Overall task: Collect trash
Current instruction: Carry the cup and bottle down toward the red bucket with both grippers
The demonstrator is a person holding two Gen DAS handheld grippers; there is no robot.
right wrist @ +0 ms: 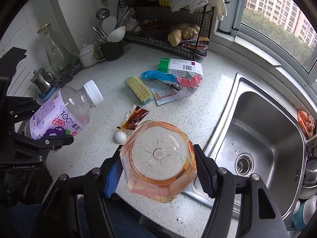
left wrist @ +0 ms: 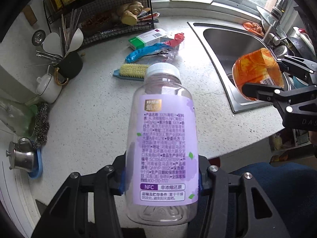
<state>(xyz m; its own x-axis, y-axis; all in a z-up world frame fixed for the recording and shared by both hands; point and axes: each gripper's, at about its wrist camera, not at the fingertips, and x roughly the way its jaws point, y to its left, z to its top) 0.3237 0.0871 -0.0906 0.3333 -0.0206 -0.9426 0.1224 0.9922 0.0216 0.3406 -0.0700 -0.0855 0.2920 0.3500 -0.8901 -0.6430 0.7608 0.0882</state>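
Gripping an empty purple-label bottle by its lower body, left tool half closed, pads pressed to both sides, cap pointing away, lifted above the desk. Clamping an orange-label bottle likewise, right tool somewhat wider, base toward the camera, held up beside the sink. Lying beyond on the desk: sauce packet, small white ball, brush, wrappers, medicine box.
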